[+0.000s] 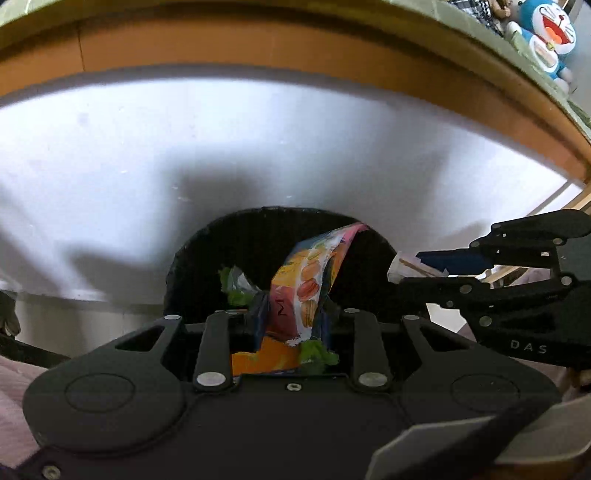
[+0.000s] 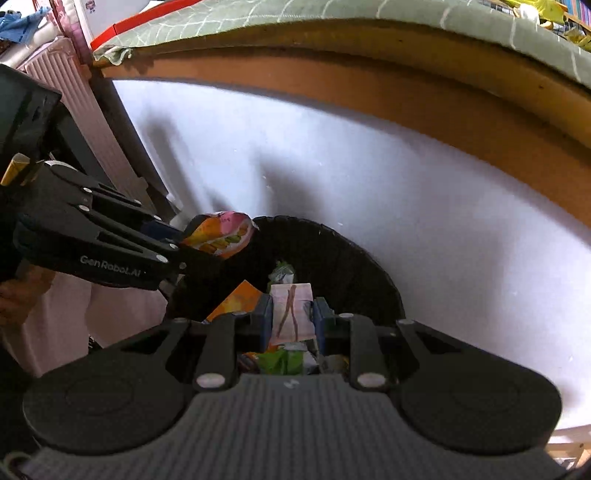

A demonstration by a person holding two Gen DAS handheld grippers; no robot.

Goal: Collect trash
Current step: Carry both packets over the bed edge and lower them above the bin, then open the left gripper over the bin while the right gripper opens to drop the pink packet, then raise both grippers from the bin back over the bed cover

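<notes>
My left gripper (image 1: 291, 317) is shut on a colourful snack wrapper (image 1: 306, 288) printed with orange macarons, held over the round black trash bin (image 1: 207, 251). In the right wrist view the same wrapper (image 2: 218, 236) sticks out of the left gripper (image 2: 184, 243) above the bin's left rim. My right gripper (image 2: 291, 314) is shut on a pale pink paper packet (image 2: 291, 310) with brown lines, directly over the black bin (image 2: 351, 266). In the left wrist view the right gripper (image 1: 399, 271) comes in from the right with that packet (image 1: 402, 267) at the bin's edge. Green and orange wrappers (image 2: 280, 360) lie inside the bin.
The bin stands on a pale floor against a white panel (image 1: 258, 147) under an orange wooden edge (image 1: 258, 44) with a green leaf-print cover (image 2: 295, 14). A blue cartoon plush (image 1: 546, 33) sits on top at the right. Pink ribbed furniture (image 2: 74, 92) stands at the left.
</notes>
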